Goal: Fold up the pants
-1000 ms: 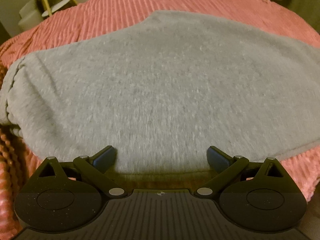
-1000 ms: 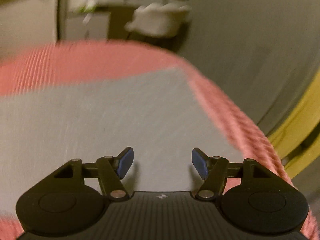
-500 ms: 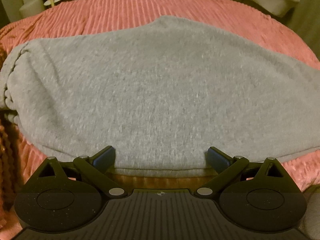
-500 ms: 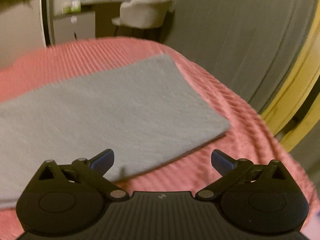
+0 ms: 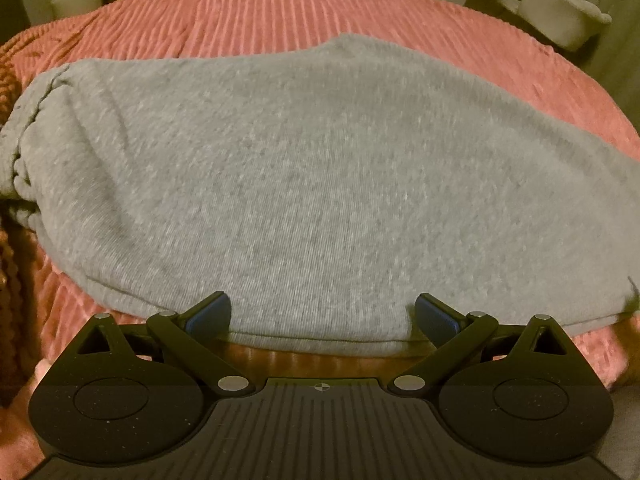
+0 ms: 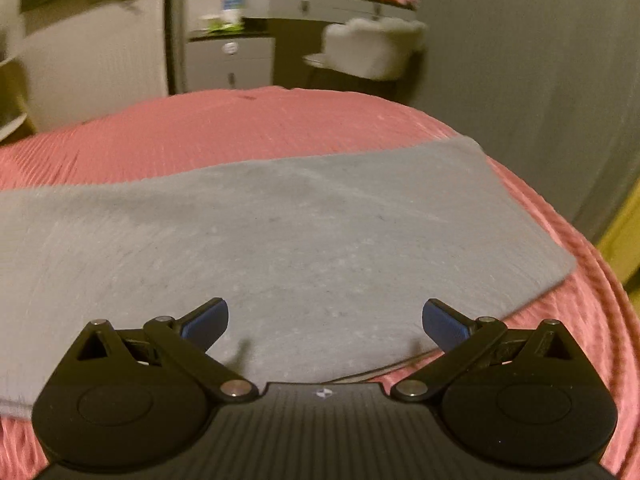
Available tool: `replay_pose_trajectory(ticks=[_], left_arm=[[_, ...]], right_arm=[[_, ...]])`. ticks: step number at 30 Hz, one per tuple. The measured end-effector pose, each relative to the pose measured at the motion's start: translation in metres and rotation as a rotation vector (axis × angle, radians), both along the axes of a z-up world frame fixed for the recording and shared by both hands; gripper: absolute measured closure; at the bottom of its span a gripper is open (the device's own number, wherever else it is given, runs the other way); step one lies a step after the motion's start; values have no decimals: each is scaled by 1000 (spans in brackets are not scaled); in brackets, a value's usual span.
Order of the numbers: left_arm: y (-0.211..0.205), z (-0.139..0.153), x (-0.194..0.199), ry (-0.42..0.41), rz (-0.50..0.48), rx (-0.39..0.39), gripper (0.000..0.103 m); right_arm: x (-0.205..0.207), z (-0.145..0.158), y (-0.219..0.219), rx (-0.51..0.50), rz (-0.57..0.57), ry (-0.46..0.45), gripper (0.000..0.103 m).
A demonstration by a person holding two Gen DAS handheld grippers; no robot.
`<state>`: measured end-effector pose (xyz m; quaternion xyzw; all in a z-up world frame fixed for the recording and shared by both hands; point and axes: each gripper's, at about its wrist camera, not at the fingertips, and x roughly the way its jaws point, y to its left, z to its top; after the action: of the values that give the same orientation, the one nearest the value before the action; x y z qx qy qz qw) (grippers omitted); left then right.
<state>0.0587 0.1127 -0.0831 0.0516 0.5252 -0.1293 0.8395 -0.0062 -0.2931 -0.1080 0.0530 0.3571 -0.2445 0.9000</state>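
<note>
Two grippers sit at the near hem of the grey pants (image 5: 320,184), which lie flat on the pink ribbed bedspread (image 5: 280,12); the left gripper (image 5: 323,316) has its blue pads spread wide across the hem near the gathered waistband, pinching nothing, and the right gripper (image 6: 325,320) hangs equally spread over the leg end, also empty. Closing from here could catch only the top layer, or bedspread with it, so the fold may drag crooked or slip; beyond the bed a white chair (image 6: 372,50) stands; no containers are visible.
</note>
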Motion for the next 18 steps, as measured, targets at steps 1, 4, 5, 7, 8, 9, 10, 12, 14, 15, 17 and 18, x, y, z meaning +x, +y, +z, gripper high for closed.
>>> replay_pose_trajectory(ticks=[1,4,5,7,8,9,10,12,14,15,17,18], left_arm=[[-1,0,0,-2,0,6,2],[-2,-1,-1,-12,-2,9,2],[-3,-1,-1,-17,-3,2,2],[-3,0,-2,-23,-6,-17,2],[-3,1,-2,-25,-11,-28,2],[-3,1,-3,-27,-16,-42,2],[-3,1,-2,-29,-21,-53,2],[-4,1,-2,-30,-25,-67,1],[-6,-1,-1,-27,-25,-62,1],[-6,-1,0,-26,-25,-61,1],[-7,-2,0,-25,-26,-61,1],[-7,-2,0,-25,-25,-63,1]], right_arm=[[-2,2,1,-1,12,-19,0],[-9,9,-2,41,24,-85,0],[-9,9,-7,63,16,-94,0],[-10,6,-14,99,4,-98,0],[-8,4,-16,104,-5,-93,0],[-6,0,-19,106,-11,-88,0],[-8,-1,-18,110,-18,-85,0],[-8,-3,-17,101,-32,-78,0],[-5,-5,-14,66,-56,-67,0],[-4,-5,-12,45,-63,-60,0],[-3,-6,-9,32,-51,-48,0],[-1,-7,-8,26,-48,-36,0]])
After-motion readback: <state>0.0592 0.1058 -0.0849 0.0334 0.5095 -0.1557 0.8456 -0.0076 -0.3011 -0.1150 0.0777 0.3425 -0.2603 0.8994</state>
